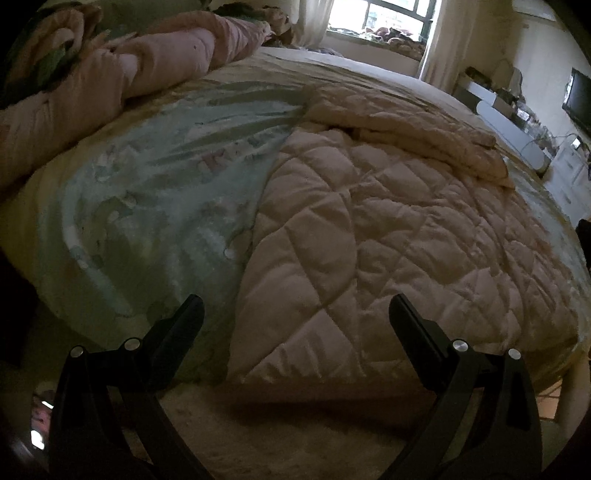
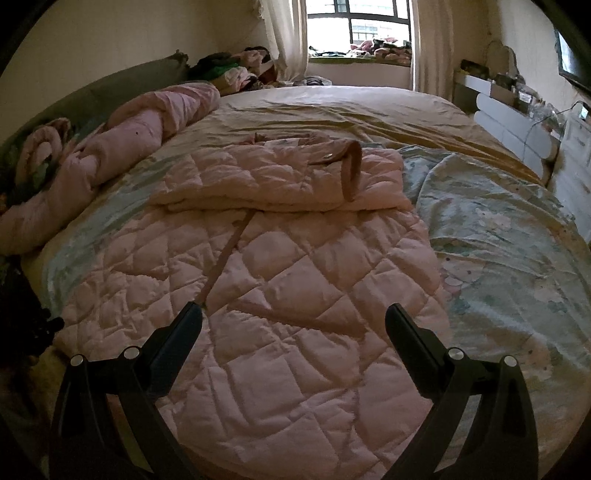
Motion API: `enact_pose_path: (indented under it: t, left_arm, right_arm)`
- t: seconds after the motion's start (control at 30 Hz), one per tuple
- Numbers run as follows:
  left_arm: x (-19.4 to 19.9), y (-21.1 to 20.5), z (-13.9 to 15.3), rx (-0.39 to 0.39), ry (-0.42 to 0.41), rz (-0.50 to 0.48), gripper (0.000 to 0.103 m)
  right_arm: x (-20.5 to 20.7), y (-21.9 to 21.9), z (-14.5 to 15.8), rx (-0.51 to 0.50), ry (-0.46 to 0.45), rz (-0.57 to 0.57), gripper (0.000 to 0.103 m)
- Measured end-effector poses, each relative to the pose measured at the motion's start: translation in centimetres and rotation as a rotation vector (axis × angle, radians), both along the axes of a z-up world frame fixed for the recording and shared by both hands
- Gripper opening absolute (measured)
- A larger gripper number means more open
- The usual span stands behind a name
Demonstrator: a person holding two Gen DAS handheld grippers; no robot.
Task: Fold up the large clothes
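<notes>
A large pale pink quilted coat (image 2: pixel 295 280) lies flat on the bed, its hem toward me and its upper part with a sleeve cuff (image 2: pixel 351 170) folded down over the body. It also shows in the left wrist view (image 1: pixel 388 229), to the right of centre. My left gripper (image 1: pixel 295 306) is open and empty, above the coat's near left hem corner at the bed's edge. My right gripper (image 2: pixel 293 314) is open and empty, hovering over the lower middle of the coat.
A green patterned sheet (image 1: pixel 155 192) covers the bed (image 2: pixel 332 107). A rolled pink duvet (image 2: pixel 110 147) lies along the left side by the headboard. A white dresser (image 2: pixel 517 133) with clutter stands at the right, a window (image 2: pixel 362 26) at the far end.
</notes>
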State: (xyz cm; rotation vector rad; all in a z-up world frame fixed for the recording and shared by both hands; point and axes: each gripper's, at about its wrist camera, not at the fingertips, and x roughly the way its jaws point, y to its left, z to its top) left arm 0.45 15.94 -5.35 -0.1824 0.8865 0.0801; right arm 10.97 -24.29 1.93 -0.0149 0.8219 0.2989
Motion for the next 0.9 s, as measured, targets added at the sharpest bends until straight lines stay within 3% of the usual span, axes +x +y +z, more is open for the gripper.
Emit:
enact_pose_path:
  t: [0.17, 0.23, 0.3, 0.47, 0.57, 0.7, 0.77, 0.9]
  left_arm:
    - [-0.5, 1.0, -0.9, -0.030, -0.023, 0.006, 0.093]
    - [-0.5, 1.3, -1.4, -0.059, -0.014, 0.003, 0.086]
    - [-0.3, 1.8, -2.0, -0.100, 0.001, -0.002, 0.072]
    - [0.2, 2.2, -3.1, -0.160, 0.041, -0.020, 0.058]
    - [0.5, 1.7, -3.2, -0.136, 0.059, -0.038, 0.050]
    - [0.2, 1.0, -2.6, -0.147, 0.033, -0.066, 0.030]
    - [0.1, 0.6, -1.8, -0.188, -0.001, -0.096, 0.022]
    - [0.4, -0.3, -1.0, -0.186, -0.023, -0.128, 0.021]
  right_arm:
    - [-0.1, 0.2, -0.7, -0.005, 0.015, 0.007, 0.099]
    - [-0.1, 0.0, -0.8, -0.007, 0.021, 0.003, 0.099]
    - [-0.1, -0.3, -1.1, -0.012, 0.031, -0.005, 0.099]
    - [-0.4, -1.9, -1.8, -0.032, 0.052, -0.029, 0.099]
    - [-0.8, -3.3, -2.5, -0.056, 0.073, -0.043, 0.099]
    - [-1.6, -5.8, -3.4, -0.063, 0.104, -0.086, 0.099]
    - [-2.0, -6.9, -4.0, -0.069, 0.127, -0.106, 0.099]
    - [-2.7, -8.8, -5.1, -0.060, 0.169, -0.125, 0.099]
